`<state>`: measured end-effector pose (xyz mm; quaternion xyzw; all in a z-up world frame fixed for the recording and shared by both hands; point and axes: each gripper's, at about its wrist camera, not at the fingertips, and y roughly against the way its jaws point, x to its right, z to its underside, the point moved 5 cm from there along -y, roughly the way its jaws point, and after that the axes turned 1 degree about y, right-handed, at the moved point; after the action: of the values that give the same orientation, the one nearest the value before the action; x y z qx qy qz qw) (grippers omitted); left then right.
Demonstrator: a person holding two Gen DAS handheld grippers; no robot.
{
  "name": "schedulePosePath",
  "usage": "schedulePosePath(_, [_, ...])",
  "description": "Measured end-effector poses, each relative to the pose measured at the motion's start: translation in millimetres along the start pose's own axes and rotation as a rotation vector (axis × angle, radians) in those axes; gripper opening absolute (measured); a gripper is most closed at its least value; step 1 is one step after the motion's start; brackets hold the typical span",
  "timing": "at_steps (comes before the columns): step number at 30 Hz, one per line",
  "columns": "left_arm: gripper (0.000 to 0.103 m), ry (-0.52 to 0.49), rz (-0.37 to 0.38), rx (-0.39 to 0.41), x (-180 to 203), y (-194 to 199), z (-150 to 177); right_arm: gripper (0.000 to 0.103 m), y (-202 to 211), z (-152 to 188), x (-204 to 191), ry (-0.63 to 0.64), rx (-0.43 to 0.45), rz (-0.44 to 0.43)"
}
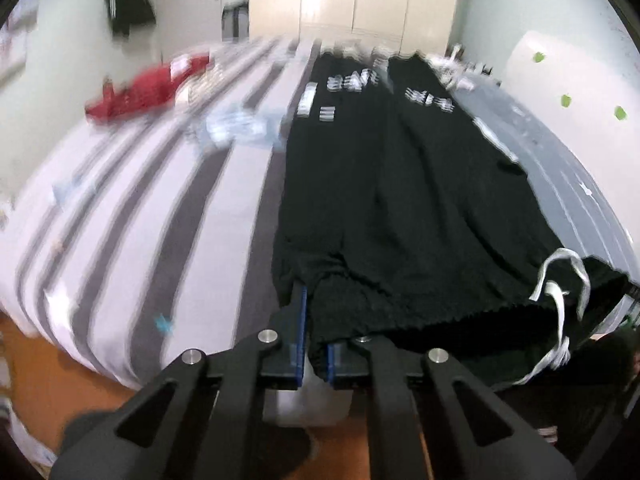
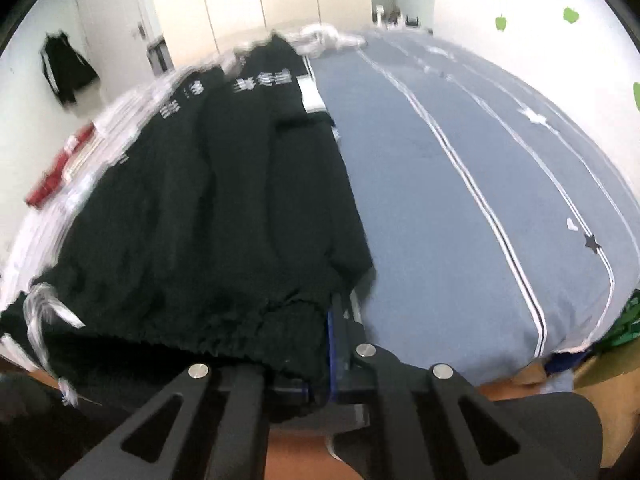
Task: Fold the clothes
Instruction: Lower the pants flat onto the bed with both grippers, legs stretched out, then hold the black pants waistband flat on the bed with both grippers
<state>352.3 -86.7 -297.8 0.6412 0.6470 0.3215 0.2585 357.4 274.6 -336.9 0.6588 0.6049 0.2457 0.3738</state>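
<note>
Both grippers, left (image 1: 316,344) and right (image 2: 320,364), clamp the black trousers' (image 1: 400,200) waistband over the bed (image 2: 460,208); uneven pulling, apparently mid-motion, could skew the legs.

Striped bed (image 1: 224,216): black trousers (image 1: 392,200), red garment (image 1: 140,92), white clothes (image 2: 328,38).

white lettering on the black trousers (image 1: 400,184) legs, too blurred to read, no other text legible

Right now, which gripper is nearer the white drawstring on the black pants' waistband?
Hard to call. The white drawstring hangs mid-waistband between them. Left gripper clamps the black pants at one waistband corner, right gripper at the other.
</note>
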Motion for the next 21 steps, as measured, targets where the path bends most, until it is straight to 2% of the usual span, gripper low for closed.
schedulePosePath(3, [0.006,0.021,0.043,0.047,-1.7,24.4,-25.6,0.005,30.7,-12.2,-7.3,-0.042,0.066,-0.035])
schedulePosePath(6, [0.006,0.012,0.054,0.078,-0.8,44.0,-43.6,0.005,59.6,-20.4,-18.2,-0.044,0.124,-0.051])
schedulePosePath(9, [0.006,0.028,0.078,0.049,-3.8,52.2,-45.6,0.005,62.5,-11.4,-18.6,-0.039,0.094,-0.06])
schedulePosePath(13, [0.006,0.031,0.1,0.01,-5.2,58.5,-27.1,0.005,63.5,2.6,-17.9,-0.034,0.045,-0.074])
schedulePosePath(19, [0.006,0.027,0.131,0.001,-8.3,83.4,3.0,0.005,94.4,25.8,-12.1,-0.01,0.049,-0.091])
schedulePosePath(21, [0.006,0.026,0.127,-0.011,-9.8,80.4,7.1,0.005,92.7,31.3,-12.9,0.007,0.033,-0.089])
